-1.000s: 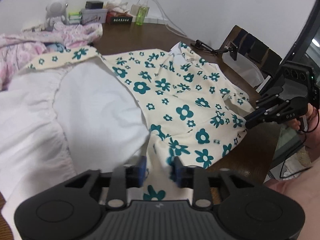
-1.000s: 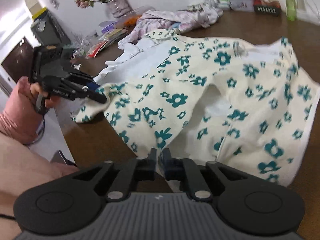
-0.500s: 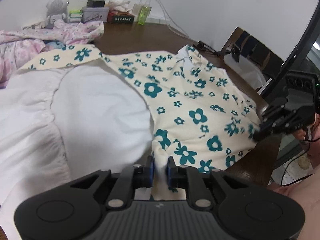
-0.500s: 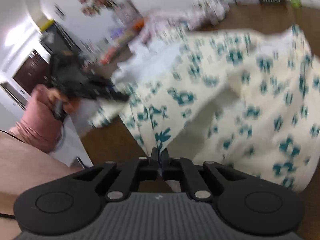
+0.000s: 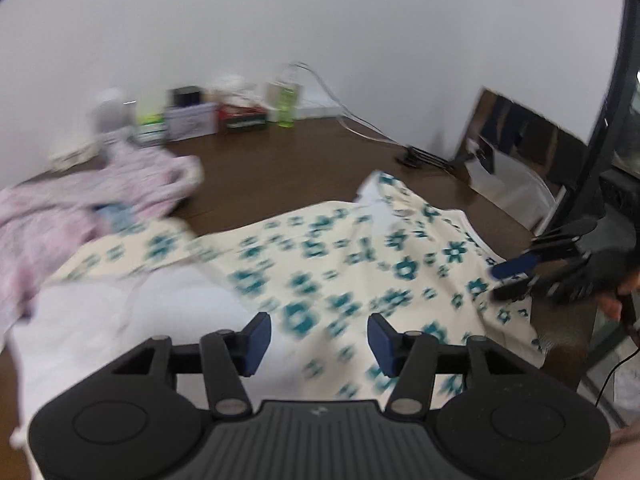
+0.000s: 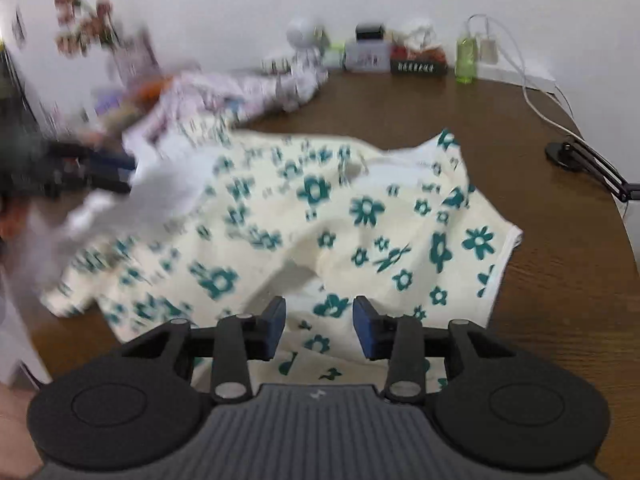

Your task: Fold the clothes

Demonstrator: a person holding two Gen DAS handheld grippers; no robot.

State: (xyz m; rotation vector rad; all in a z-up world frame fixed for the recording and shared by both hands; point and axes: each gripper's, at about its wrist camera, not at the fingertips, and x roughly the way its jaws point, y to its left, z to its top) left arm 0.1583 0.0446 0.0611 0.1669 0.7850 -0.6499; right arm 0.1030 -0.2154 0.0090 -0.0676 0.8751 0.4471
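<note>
A cream garment with teal flowers (image 5: 360, 264) (image 6: 340, 216) lies spread on the brown table, partly over a white garment (image 5: 132, 320). My left gripper (image 5: 318, 338) hovers above the cloth, its jaws opening, and nothing is pinched between the blue pads. My right gripper (image 6: 319, 326) is also opening just above the near hem, with cloth below the pads but not clamped. In the left wrist view the right gripper (image 5: 508, 280) shows at the garment's right edge. The left gripper (image 6: 112, 172) appears blurred at the left of the right wrist view.
A pink patterned garment (image 5: 100, 196) is heaped at the back left. Boxes, a green bottle (image 5: 286, 106) and cables (image 6: 536, 92) line the wall. A black clamp stand (image 6: 584, 164) sits at the right table edge, a chair (image 5: 516, 148) beyond it. Flowers (image 6: 84, 20) stand far left.
Both grippers were shut on the flowered garment's hem half a second ago and have since let go and opened. The left gripper has lifted up and away, and the garment now lies flatter.
</note>
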